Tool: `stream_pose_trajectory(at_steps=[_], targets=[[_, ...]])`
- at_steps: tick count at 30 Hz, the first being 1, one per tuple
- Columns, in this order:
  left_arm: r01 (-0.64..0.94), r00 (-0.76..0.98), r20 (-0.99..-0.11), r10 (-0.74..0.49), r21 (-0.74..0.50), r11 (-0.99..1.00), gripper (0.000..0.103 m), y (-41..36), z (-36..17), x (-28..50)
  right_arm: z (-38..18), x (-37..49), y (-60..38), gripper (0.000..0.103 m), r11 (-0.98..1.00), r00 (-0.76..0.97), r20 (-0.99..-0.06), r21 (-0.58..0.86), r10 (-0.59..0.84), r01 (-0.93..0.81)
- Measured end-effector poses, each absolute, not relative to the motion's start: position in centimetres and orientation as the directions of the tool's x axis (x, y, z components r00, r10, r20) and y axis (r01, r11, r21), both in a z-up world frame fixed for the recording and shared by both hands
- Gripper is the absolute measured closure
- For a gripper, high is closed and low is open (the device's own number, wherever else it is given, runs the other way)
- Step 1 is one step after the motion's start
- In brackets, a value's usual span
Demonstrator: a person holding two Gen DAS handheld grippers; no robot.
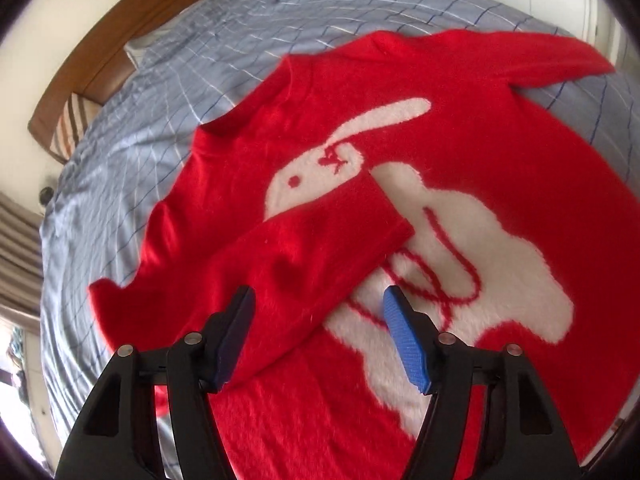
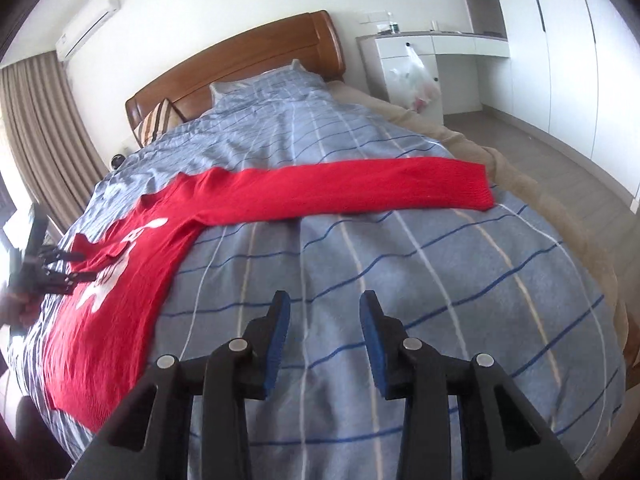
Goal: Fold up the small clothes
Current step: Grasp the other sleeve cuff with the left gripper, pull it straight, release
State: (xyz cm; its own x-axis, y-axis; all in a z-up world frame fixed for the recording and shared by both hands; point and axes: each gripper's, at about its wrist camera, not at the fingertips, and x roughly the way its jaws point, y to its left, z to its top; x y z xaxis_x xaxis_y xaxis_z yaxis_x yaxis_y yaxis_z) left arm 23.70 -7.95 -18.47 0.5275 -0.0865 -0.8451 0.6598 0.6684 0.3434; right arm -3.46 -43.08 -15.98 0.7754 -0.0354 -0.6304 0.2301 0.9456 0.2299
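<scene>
A small red sweater (image 1: 500, 128) with a white rabbit design (image 1: 472, 232) lies flat on the bed. One sleeve (image 1: 288, 256) is folded over the chest. My left gripper (image 1: 318, 300) is open just above that sleeve, holding nothing. In the right wrist view the sweater (image 2: 132, 280) lies at the left, with its other sleeve (image 2: 360, 188) stretched straight out across the bed. My right gripper (image 2: 325, 304) is open and empty over bare cover, well short of that sleeve. The left gripper (image 2: 78, 266) shows there at the sweater's far edge.
The bed has a blue-grey checked cover (image 2: 400, 280), a wooden headboard (image 2: 240, 64) and a striped pillow (image 2: 154, 124). A white desk (image 2: 420, 48) with a hanging plastic bag (image 2: 414, 80) stands to the right. Curtains (image 2: 36, 120) hang at the left.
</scene>
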Motion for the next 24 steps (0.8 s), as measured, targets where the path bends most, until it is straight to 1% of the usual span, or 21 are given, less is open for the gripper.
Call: stream_pose_trajectory(at_steps=[1,3,4,7,9,10,12,14,17,20,24], targets=[[0.666,0.521,-0.847,-0.104,0.328,0.67,0.058,-8.4,-18.7,24.2,-16.0,-3.4,-42.4,0.066,0.95,0.779,-0.626,0.224,-0.03,0.217],[0.66,0.479,-0.869,-0.128,0.259,0.706,0.097,-8.6,-18.8,25.1,-15.9,-3.2,-41.3,0.066,0.963,0.787,-0.616,0.191,-0.035,0.192],[0.632,0.49,-0.86,-0.14,0.241,0.736,0.1,-8.3,-18.5,25.5,-16.1,-3.0,-40.9,0.064,0.97,0.785,-0.619,0.167,-0.037,0.178],[0.523,0.547,-0.815,-0.19,0.155,0.838,0.1,-4.9,-15.7,26.0,-16.5,-2.8,-40.4,0.064,0.973,0.774,-0.632,0.162,-0.028,0.167],[0.412,0.601,-0.779,-0.179,0.11,0.904,0.1,-0.9,-13.6,26.8,-16.6,-2.9,-40.7,0.064,0.969,0.774,-0.633,0.171,-0.032,0.179],[0.34,0.632,-0.76,-0.154,0.093,0.936,0.1,1.9,-12.5,27.1,-16.5,-3.0,-40.9,0.064,0.967,0.776,-0.63,0.175,-0.035,0.186],[0.18,0.682,-0.727,-0.078,0.063,0.982,0.1,7.7,-10.8,27.7,-16.6,-3.0,-40.9,0.064,0.964,0.778,-0.628,0.181,-0.038,0.193],[-0.011,0.706,-0.706,0.047,0.055,0.998,0.1,13.9,-9.8,28.0,-16.6,-3.0,-40.8,0.064,0.964,0.778,-0.627,0.18,-0.04,0.195],[-0.27,0.666,-0.709,0.233,0.062,0.961,0.1,22.1,-10.2,27.8,-16.6,-3.0,-40.5,0.064,0.967,0.777,-0.627,0.169,-0.043,0.191],[-0.404,0.58,-0.733,0.354,0.118,0.907,0.1,27.0,-12.7,27.4,-16.6,-2.9,-40.4,0.064,0.968,0.774,-0.632,0.161,-0.047,0.191],[-0.481,0.495,-0.76,0.421,0.164,0.861,0.1,29.8,-16.5,26.5,-16.8,-2.7,-40.4,0.064,0.968,0.765,-0.642,0.155,-0.055,0.2]])
